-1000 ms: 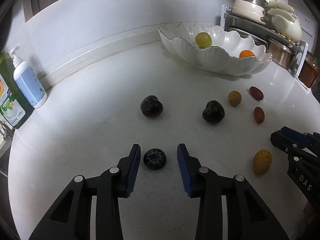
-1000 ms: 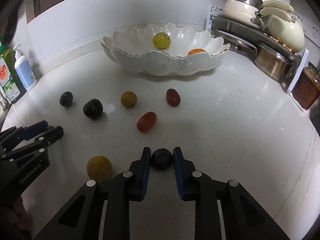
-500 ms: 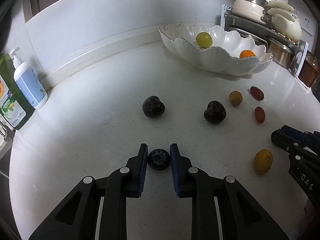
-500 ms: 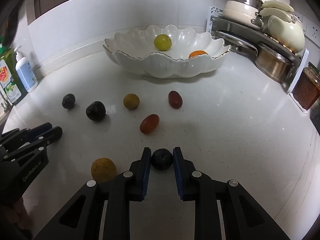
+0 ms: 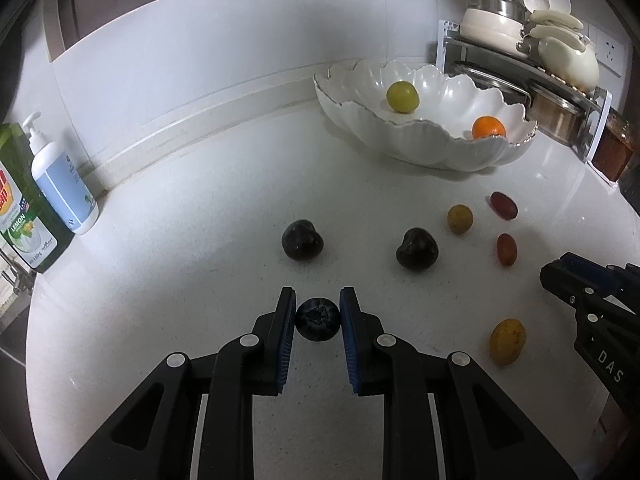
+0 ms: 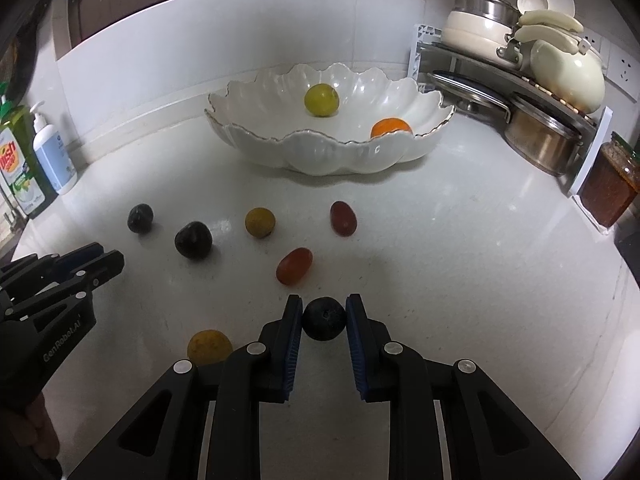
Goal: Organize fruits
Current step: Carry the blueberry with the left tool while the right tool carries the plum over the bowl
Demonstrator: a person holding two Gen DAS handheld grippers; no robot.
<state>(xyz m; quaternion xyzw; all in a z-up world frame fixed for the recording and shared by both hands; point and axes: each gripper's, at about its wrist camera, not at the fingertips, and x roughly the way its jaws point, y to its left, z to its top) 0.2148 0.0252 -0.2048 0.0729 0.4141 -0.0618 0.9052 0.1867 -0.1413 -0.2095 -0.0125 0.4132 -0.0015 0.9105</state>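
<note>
My left gripper (image 5: 318,312) is shut on a blueberry (image 5: 318,320) low over the white counter. My right gripper (image 6: 323,314) is shut on a second dark blueberry (image 6: 323,319). A white scalloped bowl (image 6: 332,152) at the back holds a green grape (image 6: 321,99) and a small orange (image 6: 390,127). Loose on the counter lie two dark cherries (image 5: 302,239) (image 5: 417,248), two red grape tomatoes (image 6: 294,266) (image 6: 343,218), a small yellow fruit (image 6: 260,222) and a yellow-orange fruit (image 6: 210,346). The left gripper (image 6: 80,270) shows at the right wrist view's left edge.
Two soap bottles (image 5: 60,184) stand at the counter's left against the wall. A metal rack (image 6: 516,92) with pots, lids and spoons fills the back right corner, with a jar (image 6: 610,184) beside it. The right gripper's body (image 5: 592,300) shows at the left view's right edge.
The left gripper's jaws have come together onto the blueberry that lay between them. The right gripper has kept its grip on its blueberry, hardly moving.
</note>
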